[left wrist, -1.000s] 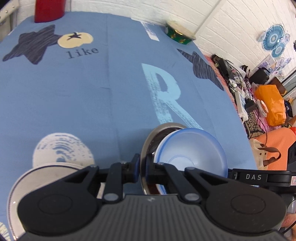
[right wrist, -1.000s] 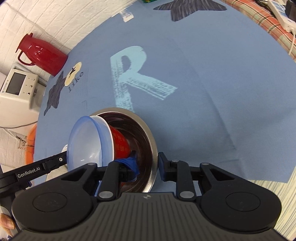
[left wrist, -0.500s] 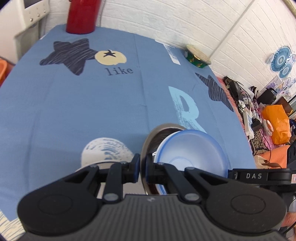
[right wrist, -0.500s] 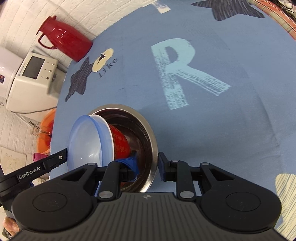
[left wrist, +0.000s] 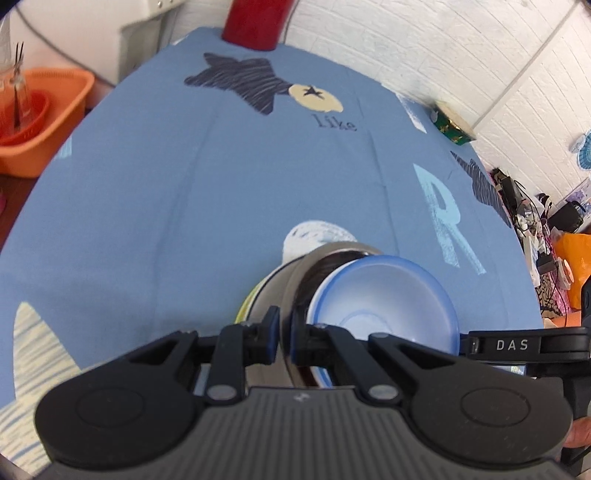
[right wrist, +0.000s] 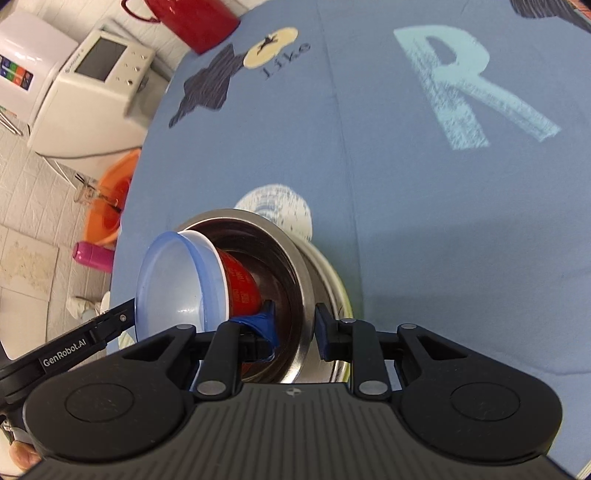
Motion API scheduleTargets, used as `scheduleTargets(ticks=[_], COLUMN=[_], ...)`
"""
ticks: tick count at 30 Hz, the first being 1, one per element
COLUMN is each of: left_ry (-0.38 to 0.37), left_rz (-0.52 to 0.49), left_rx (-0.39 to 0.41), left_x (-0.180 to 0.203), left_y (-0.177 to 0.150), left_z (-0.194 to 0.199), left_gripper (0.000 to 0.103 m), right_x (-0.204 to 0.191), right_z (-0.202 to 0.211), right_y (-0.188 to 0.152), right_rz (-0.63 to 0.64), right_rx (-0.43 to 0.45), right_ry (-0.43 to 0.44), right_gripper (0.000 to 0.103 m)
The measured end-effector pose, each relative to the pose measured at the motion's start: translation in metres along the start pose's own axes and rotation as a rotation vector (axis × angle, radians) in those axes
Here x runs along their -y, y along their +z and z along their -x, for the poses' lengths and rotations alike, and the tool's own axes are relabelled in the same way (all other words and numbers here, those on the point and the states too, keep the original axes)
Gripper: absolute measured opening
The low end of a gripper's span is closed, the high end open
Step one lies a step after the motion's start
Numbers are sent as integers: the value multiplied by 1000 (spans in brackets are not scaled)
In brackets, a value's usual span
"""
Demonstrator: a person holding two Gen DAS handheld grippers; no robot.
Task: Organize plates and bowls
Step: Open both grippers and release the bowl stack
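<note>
Steel bowl held tilted above blue tablecloth, gripped at two sides of its rim; nested inside, red bowl, then white bowl, then pale blue bowl on top, all tipped toward the left gripper's side; beneath, part of a steel plate with a yellow-green edge showing, contact with the bowl not clear. Left gripper pinching the steel rim, fingers nearly together; right gripper clamped on the opposite rim, one finger inside the bowl, one outside. Farther off: red thermos at the table's far end; green tin near the wall; orange basket and white appliance beside the table.
</note>
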State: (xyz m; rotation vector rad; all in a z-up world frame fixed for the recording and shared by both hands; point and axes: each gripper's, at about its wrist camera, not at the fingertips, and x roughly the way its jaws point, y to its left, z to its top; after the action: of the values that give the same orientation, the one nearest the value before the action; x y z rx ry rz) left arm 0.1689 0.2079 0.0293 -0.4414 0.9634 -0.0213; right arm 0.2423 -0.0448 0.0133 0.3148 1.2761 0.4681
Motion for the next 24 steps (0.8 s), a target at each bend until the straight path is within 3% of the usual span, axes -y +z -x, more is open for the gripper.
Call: scheduleTargets(ticks=[6, 11, 13, 14, 16, 19, 24], left_ry=[-7, -6, 32, 66, 55, 22, 3], left_rz=[12, -16, -4, -6, -2, 20, 32], left_rx=[15, 58, 96, 144, 209, 230, 291], left_x=[-11, -11, -12, -13, -17, -21, -13], left_y=[-8, -8, -8, -7, -7, -4, -6], left_z=[-3, -1, 3, 7, 15, 25, 39], left_gripper=[0, 3, 41, 64, 67, 67, 69], right_x=[-7, -12, -13, -13, -13, -12, 3], right_z=[-10, -7, 0, 5, 15, 29, 56], right_y=[-10, -10, -11, -12, -12, -14, -24], right_rz=[33, 80, 107, 119, 143, 184, 172], right_rx=[-20, 7, 30, 47, 82, 140, 285], right_ry=[-28, -57, -67, -74, -88, -124, -73], right_gripper=[2, 7, 8, 8, 9, 11, 14])
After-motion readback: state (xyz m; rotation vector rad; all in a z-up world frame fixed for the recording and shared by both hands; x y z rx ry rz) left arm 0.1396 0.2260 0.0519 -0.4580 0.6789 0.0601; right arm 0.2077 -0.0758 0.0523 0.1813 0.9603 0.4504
